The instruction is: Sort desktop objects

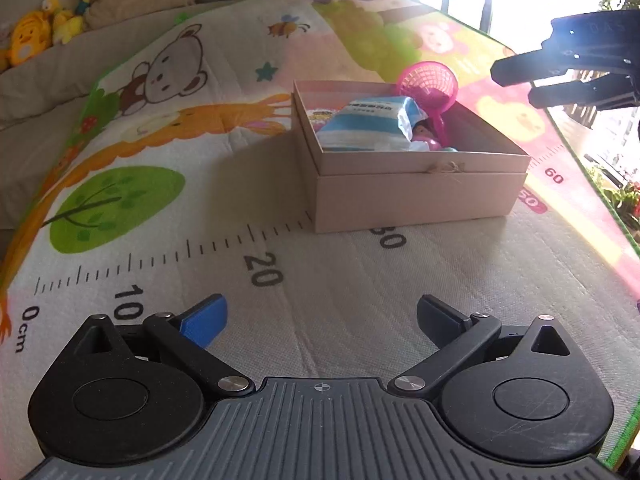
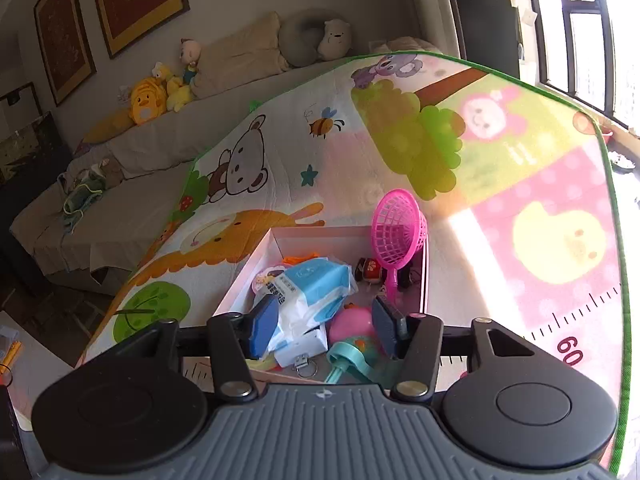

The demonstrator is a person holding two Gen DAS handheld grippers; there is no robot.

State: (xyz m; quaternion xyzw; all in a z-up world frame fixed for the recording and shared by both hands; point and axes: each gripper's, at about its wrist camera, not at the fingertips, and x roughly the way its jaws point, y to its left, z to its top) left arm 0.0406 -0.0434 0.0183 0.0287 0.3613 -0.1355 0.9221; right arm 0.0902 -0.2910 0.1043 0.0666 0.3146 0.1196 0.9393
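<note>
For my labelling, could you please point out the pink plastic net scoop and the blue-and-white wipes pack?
pink plastic net scoop [image 2: 396,228], right wrist view, mesh bowl.
blue-and-white wipes pack [image 2: 316,284], right wrist view, top face.

Surface [image 1: 360,300]: covered by a padded play mat [image 1: 208,184] with a green border. Printed on it: bear, bee, green tree, orange animal, pink squares, and a ruler scale running along the near edge. Strong sunlight falls across the mat's pink side. One item lies directly on the mat: an open beige cardboard box [image 1: 416,196] [image 2: 256,268], sitting over the ruler marks. Mat around the box is bare.
</note>
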